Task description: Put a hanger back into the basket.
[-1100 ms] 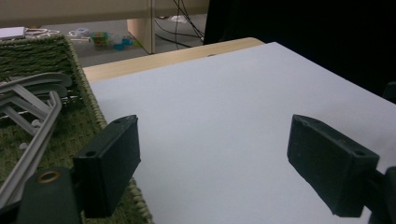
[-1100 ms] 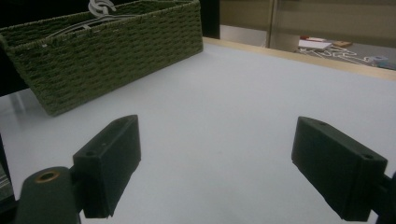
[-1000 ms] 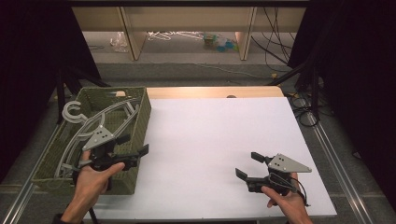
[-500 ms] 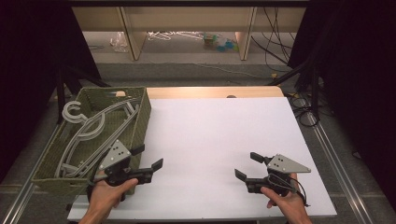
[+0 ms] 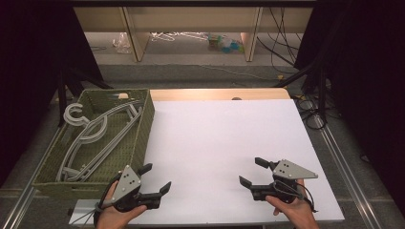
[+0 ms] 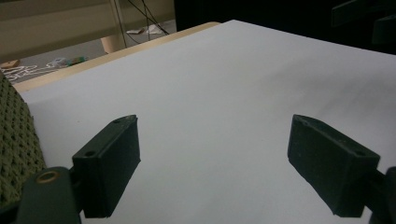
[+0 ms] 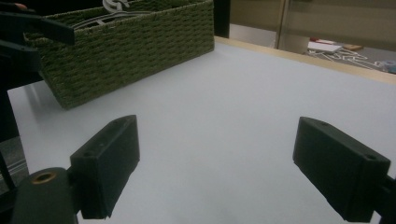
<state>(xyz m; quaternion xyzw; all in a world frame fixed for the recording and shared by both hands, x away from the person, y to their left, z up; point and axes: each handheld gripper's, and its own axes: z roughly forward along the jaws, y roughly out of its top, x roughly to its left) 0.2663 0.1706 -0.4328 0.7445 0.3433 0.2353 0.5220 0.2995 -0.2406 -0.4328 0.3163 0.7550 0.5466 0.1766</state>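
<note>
A green woven basket (image 5: 143, 133) stands at the table's left edge and holds several grey plastic hangers (image 5: 93, 133). My left gripper (image 5: 155, 178) rests low on the white table (image 5: 224, 138) just right of the basket's near corner, open with nothing between its jaws. My right gripper (image 5: 254, 172) sits near the front right of the table, also open and empty. In the left gripper view the basket's wall (image 6: 14, 135) runs along the left edge. In the right gripper view the basket (image 7: 126, 46) lies across the table ahead, with the hangers' hooks (image 7: 114, 5) above its rim.
The white sheet covers most of the tabletop, with a wooden strip (image 5: 215, 94) at the far edge. Metal rails (image 5: 341, 162) run along both sides. Beyond the table, a lower floor holds cables and loose clutter (image 5: 224, 43).
My left gripper has come out from over the basket, moving right and toward the near edge, onto the white table. The right gripper has stayed where it was.
</note>
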